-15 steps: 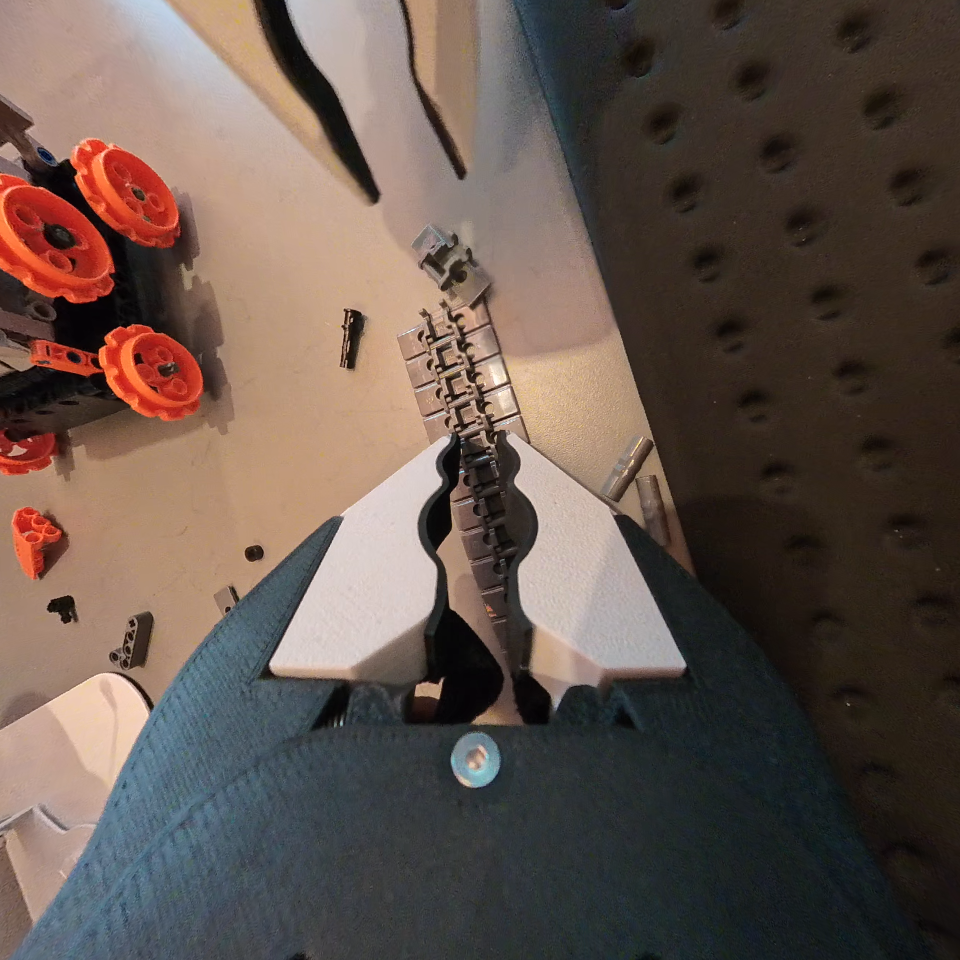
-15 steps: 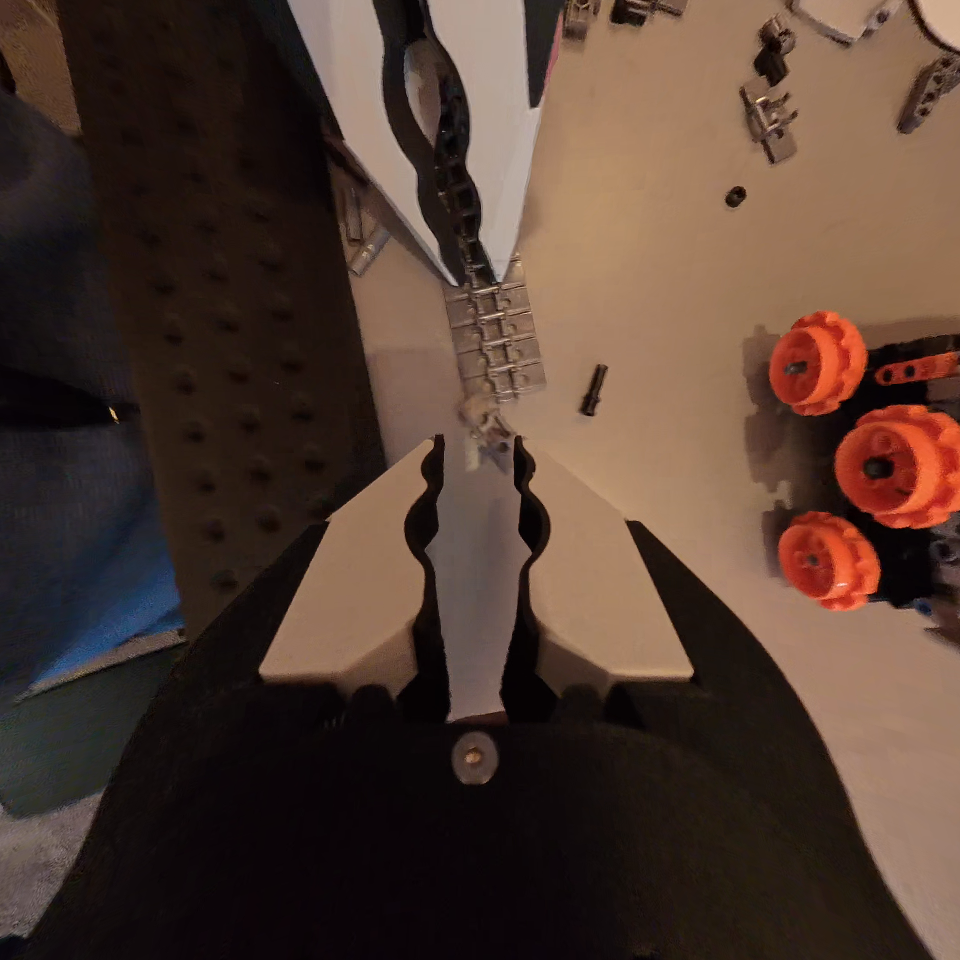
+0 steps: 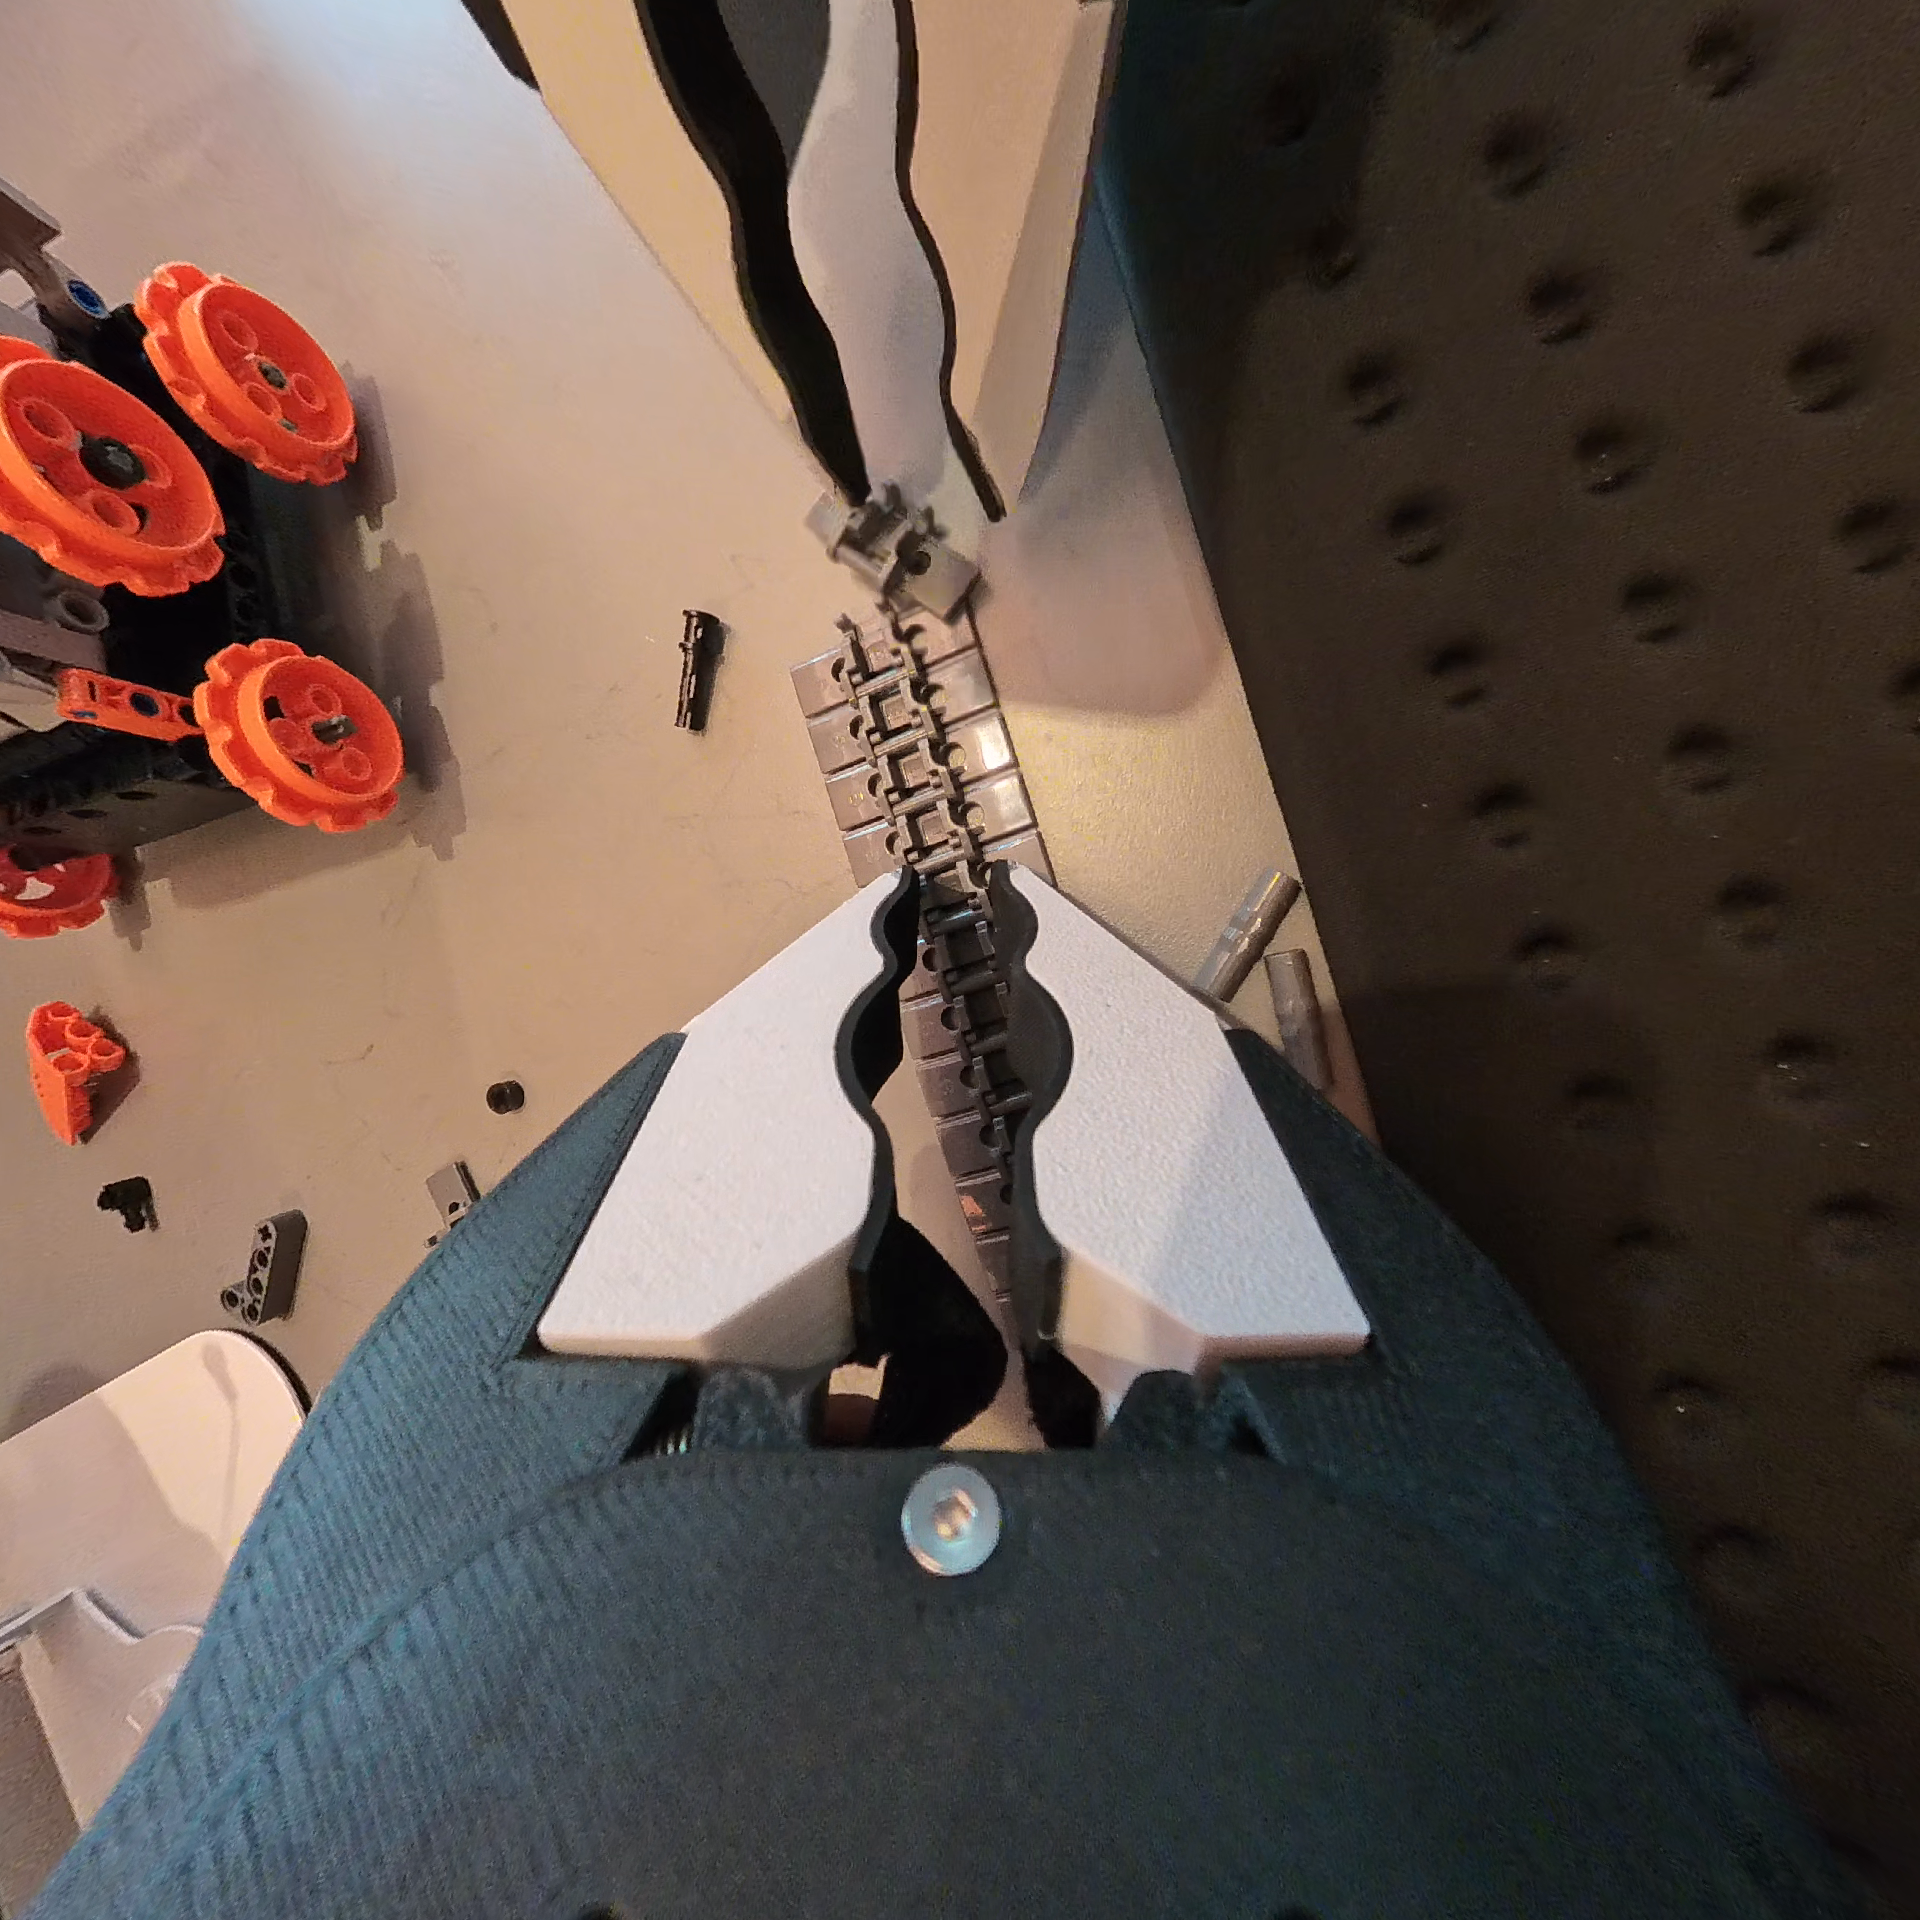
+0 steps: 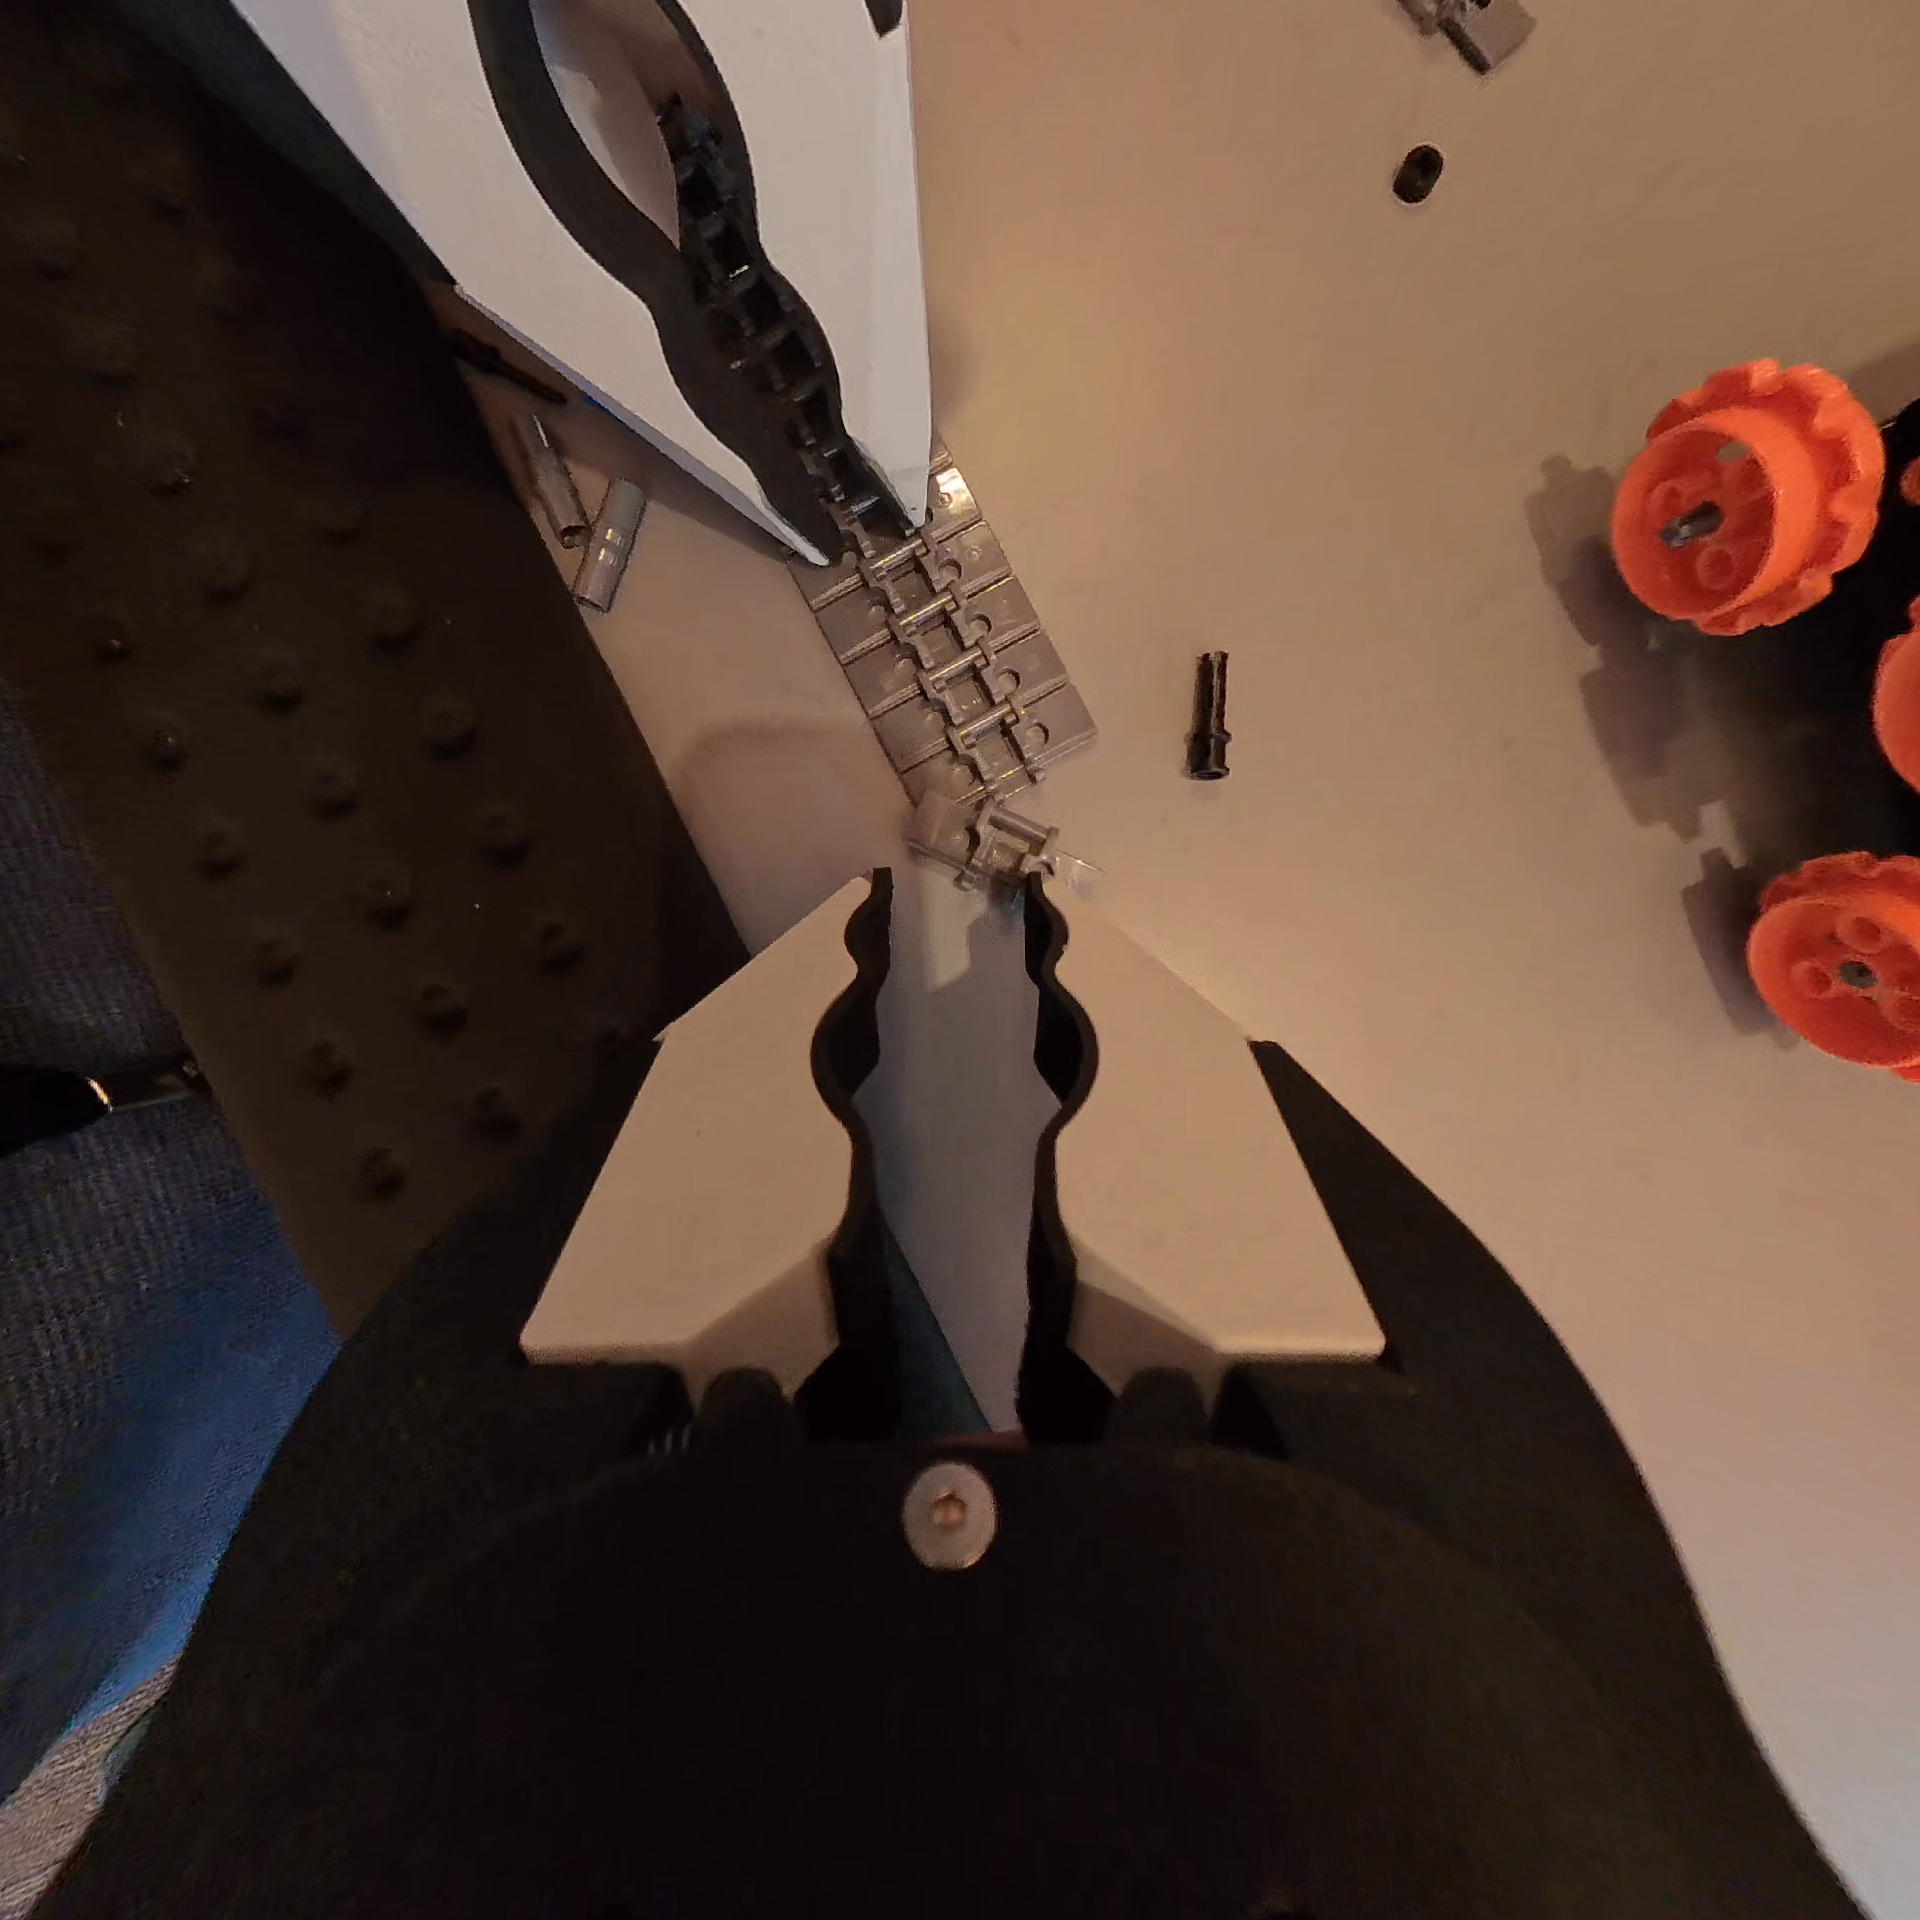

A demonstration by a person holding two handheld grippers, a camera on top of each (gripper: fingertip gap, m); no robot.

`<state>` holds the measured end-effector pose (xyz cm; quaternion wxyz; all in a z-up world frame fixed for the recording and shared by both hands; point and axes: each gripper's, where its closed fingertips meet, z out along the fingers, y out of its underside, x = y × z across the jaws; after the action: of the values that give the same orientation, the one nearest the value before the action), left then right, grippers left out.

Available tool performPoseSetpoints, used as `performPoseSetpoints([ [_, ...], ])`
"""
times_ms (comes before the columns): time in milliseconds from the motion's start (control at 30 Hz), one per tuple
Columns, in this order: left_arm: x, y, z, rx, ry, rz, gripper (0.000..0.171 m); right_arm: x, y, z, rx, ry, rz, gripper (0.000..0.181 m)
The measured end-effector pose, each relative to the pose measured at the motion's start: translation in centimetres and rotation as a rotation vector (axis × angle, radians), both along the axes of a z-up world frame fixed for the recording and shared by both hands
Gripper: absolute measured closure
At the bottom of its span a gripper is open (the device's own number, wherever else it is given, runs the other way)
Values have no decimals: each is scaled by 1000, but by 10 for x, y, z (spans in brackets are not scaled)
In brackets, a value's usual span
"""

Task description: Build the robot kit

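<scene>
Gripping: left gripper (image 3: 951,883) has its fingers pressed in on the grey track-link chain (image 3: 920,764), whose raised centre rib runs back between the dark wavy pads.
Left fingers: white wedges with black liners; the tips sit on the chain, with tabletop (image 3: 540,436) showing between the rear of the pads.
Chain: flat on the pale tabletop, five or so links exposed beyond the left tips, lying close to the table's edge.
Loose link: a single grey track link (image 3: 894,540) lies skewed at the chain's far end, touching or just short of it; I cannot tell which.
Right gripper: right gripper (image 4: 956,883) has its fingers spread, nothing between them; the tip of one finger touches the loose link.
Table edge: beside the chain the surface ends at a dark mat with round dimples (image 3: 1558,727); two short grey tubes (image 3: 1247,935) lie right at that edge.
Open room: bare tabletop on the chain's other side, broken only by one black pin (image 3: 694,670).
Farther off: a black model with orange sprocket wheels (image 3: 244,358), well apart from the chain.
Small parts: an orange connector (image 3: 73,1060), a black bush (image 3: 506,1095) and a grey angled beam (image 3: 265,1265) scattered near the left gripper's body.
Corner: a white rounded object (image 3: 135,1455) at the near edge.
</scene>
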<state>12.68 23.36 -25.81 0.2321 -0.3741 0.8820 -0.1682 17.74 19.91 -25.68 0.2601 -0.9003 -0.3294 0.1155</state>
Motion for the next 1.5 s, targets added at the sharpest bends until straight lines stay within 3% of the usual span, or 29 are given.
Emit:
performPoseSetpoints([
  [200, 0, -1, 0, -2, -4, -4, 159, 5, 6, -5, 16, -59, 45, 172],
  [400, -1, -2, 0, 1, -4, -9, 158, 5, 12, 1, 47, -75, 118, 164],
  [667, -1, -2, 0, -6, -3, -12, 159, 2, 16, -1, 69, -58, 152, 170],
  [1133, -1, -3, 0, -14, -3, -24, 159, 1, 15, 11, 92, -80, 336, 171],
  [1500, -1, -5, 0, -21, -3, -32, 159, -2, 15, 1, 58, -118, 387, 167],
])
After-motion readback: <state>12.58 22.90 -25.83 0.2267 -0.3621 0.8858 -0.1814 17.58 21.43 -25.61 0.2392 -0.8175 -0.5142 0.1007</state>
